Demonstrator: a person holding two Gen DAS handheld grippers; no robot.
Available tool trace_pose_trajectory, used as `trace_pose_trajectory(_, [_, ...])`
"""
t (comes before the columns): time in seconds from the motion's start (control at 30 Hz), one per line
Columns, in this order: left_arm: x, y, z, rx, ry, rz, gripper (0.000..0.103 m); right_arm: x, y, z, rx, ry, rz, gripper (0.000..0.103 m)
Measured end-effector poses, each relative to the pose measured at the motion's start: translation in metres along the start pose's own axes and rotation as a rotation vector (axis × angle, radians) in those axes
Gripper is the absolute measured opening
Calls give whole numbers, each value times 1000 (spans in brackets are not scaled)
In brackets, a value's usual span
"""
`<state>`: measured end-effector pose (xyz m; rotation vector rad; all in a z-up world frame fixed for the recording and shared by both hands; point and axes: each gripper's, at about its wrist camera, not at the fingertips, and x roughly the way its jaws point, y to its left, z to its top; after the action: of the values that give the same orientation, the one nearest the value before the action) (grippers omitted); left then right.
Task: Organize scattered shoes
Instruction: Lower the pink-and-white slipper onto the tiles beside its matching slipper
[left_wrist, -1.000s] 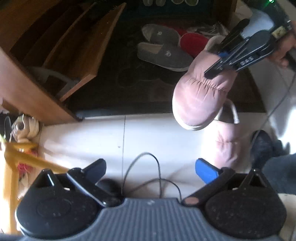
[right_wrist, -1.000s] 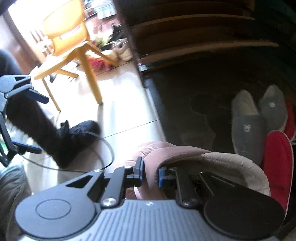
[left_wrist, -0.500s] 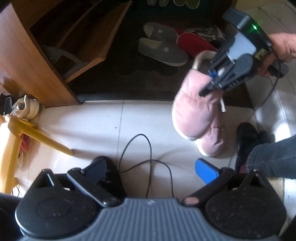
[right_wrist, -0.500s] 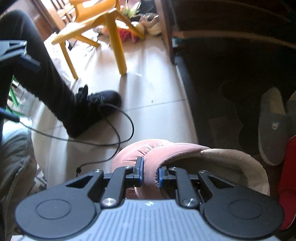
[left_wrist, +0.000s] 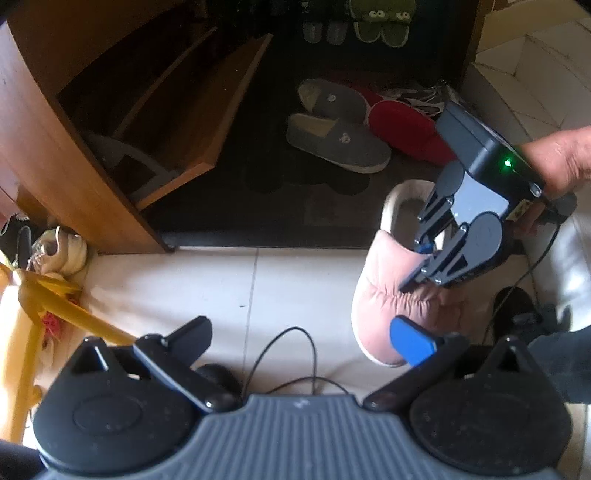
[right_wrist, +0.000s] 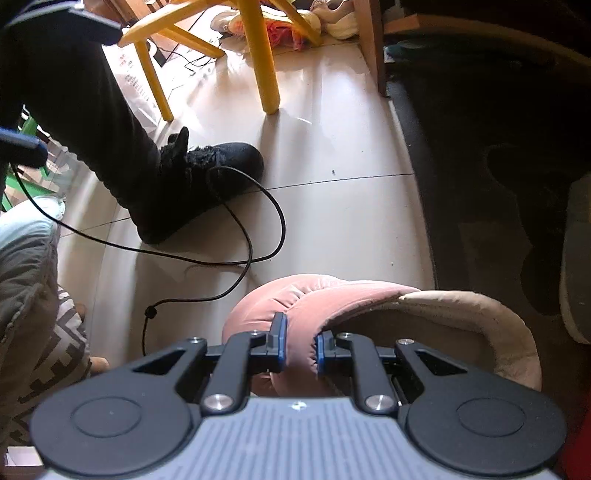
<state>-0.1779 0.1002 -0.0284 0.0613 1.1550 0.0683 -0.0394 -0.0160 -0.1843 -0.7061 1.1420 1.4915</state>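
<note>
while the right gripper (right_wrist: 298, 345) has its jaws clamped on the upper edge of a pink slipper (right_wrist: 314, 299), the slipper sits low over the pale tile floor (right_wrist: 332, 214) at the edge of a dark mat (left_wrist: 258, 206). left gripper (left_wrist: 303, 336) has jaws spread wide with nothing between them, pink slipper just beyond its right jaw. beyond both jaws on the mat lie two grey slippers (left_wrist: 340, 142) and a red slipper (left_wrist: 402, 125), touching side by side, beside a wooden shoe rack (left_wrist: 110, 147).
</note>
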Motion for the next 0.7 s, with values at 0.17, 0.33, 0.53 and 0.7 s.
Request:
trace_pose_trajectory(0.17, [12,10,-2,-63,37,-16,103,15,-4,0,-27,10,16,15])
trace_pose_trajectory(0.33, [18,8,-3,-53,50,-11,103,36,-9,0,-35,-2,23,15])
trace_pose_trajectory(0.53, [26,9,-5,-73,78,-22,103,53,-18,-5,-35,7,23,15])
trace_pose_trajectory(0.7, [31,6,-5,-71,94,-35,103,60,-27,-6,-30,2,22,15])
